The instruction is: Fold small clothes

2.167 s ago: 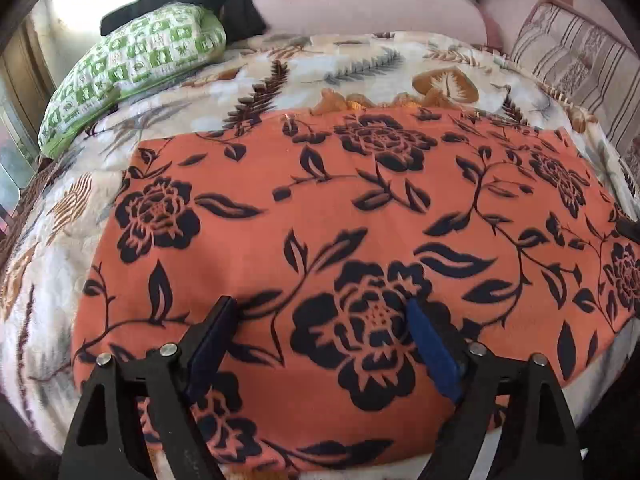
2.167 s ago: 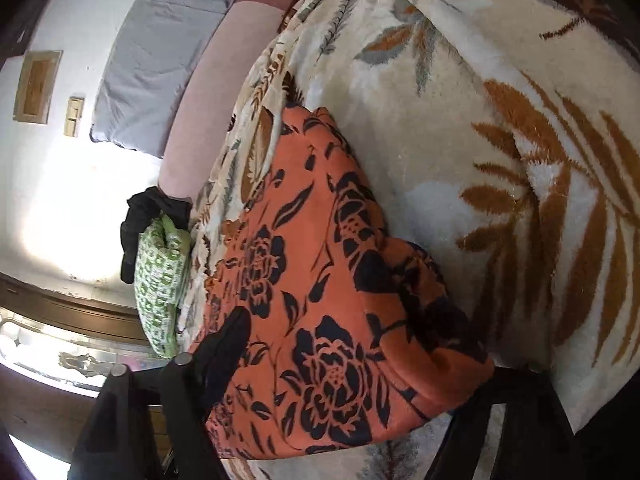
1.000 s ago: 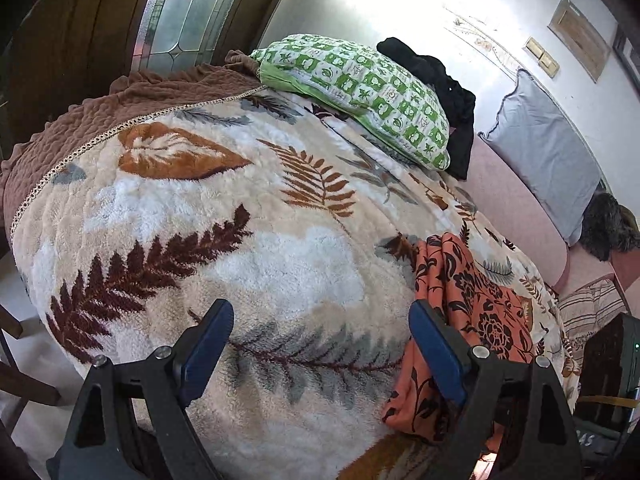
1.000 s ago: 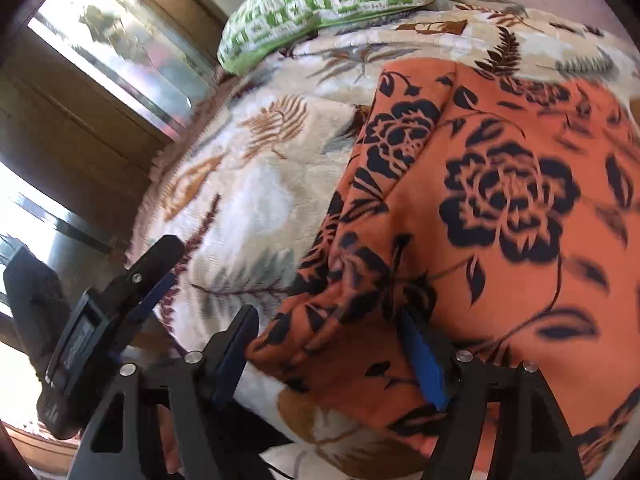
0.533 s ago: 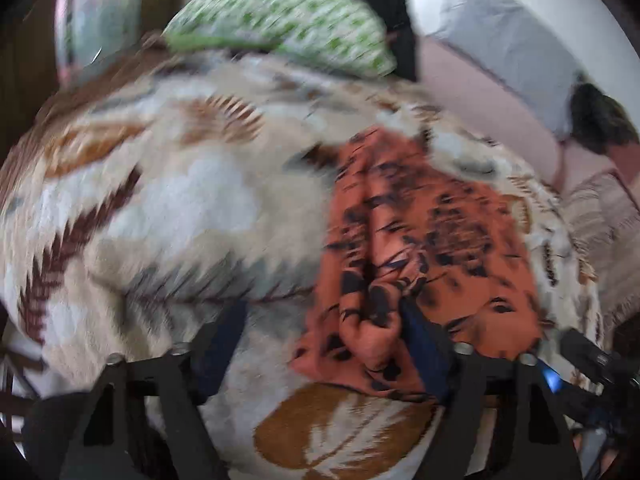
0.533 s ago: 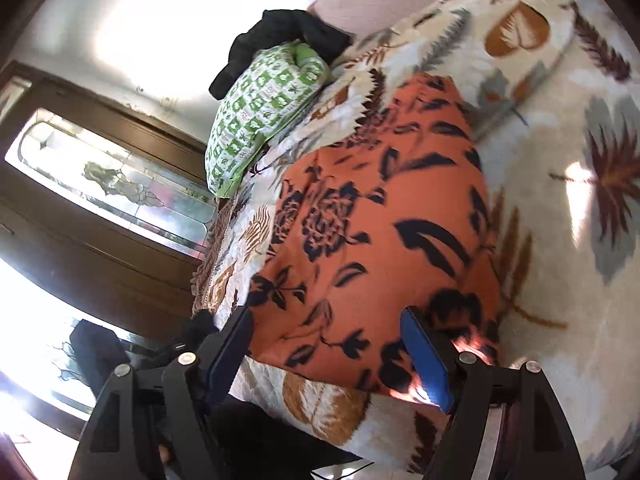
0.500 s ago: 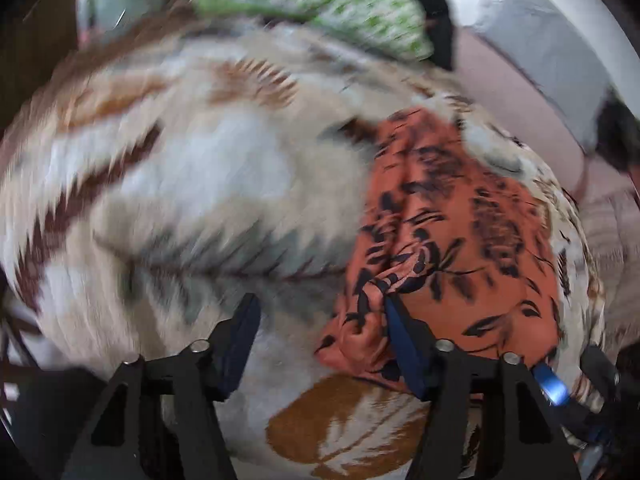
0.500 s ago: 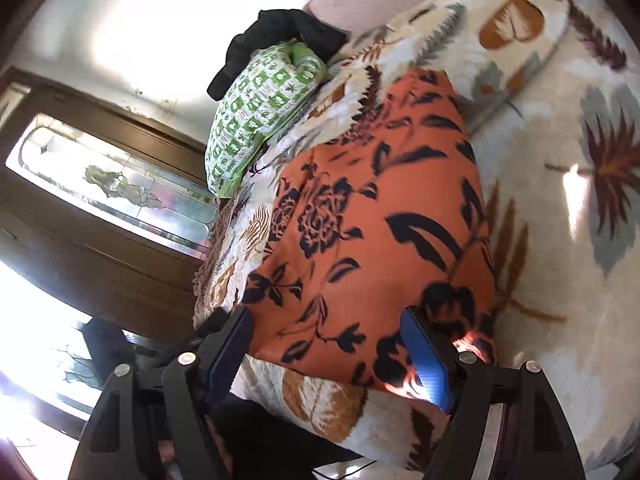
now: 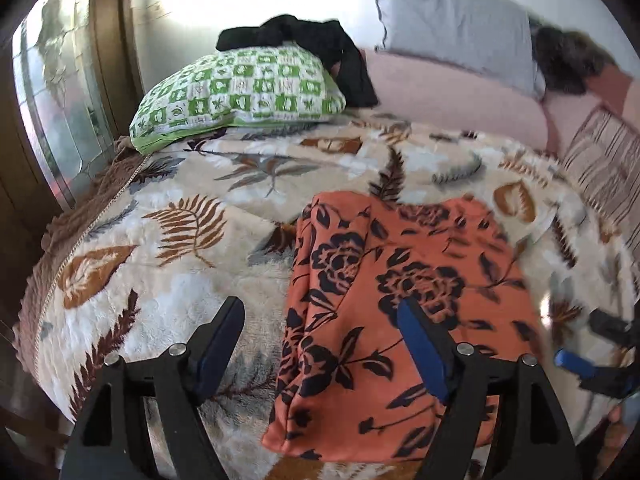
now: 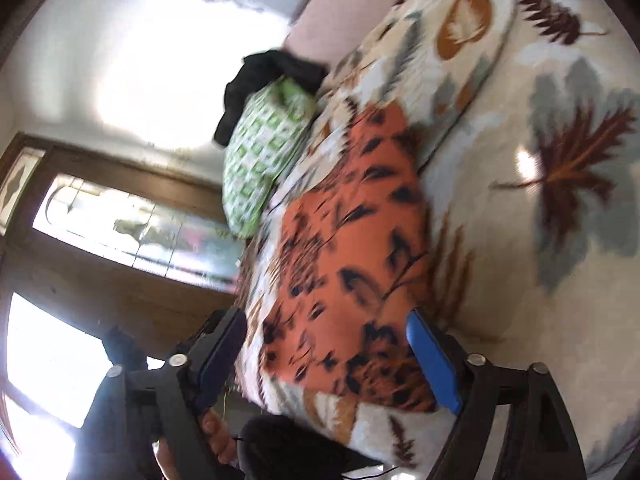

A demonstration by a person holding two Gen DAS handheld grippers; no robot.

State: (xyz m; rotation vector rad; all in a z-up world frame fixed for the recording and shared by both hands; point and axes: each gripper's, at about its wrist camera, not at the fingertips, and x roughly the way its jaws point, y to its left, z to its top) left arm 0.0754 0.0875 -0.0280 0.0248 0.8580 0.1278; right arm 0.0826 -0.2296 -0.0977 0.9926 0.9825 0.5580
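Note:
An orange cloth with dark navy flowers (image 9: 400,300) lies folded into a rectangle on the leaf-print blanket (image 9: 180,248). My left gripper (image 9: 320,344) is open and empty, hovering over the cloth's near left edge; its right finger is above the cloth, its left finger over the blanket. My right gripper (image 10: 324,356) is open and empty, near the cloth's (image 10: 352,248) near end; the right wrist view is tilted and blurred. The right gripper also shows at the right edge of the left wrist view (image 9: 600,356).
A green-and-white checked pillow (image 9: 240,92) with a black garment (image 9: 316,48) on it lies at the back. A grey pillow (image 9: 452,20) and pink headrest (image 9: 452,96) lie behind. A striped cushion (image 9: 604,160) is at right. A wooden-framed glass door (image 9: 52,100) stands left.
Both grippers have pulled back from the cloth and swung round. The cloth, spread wide 2.2 s ago, now lies folded narrower. Neither gripper holds anything.

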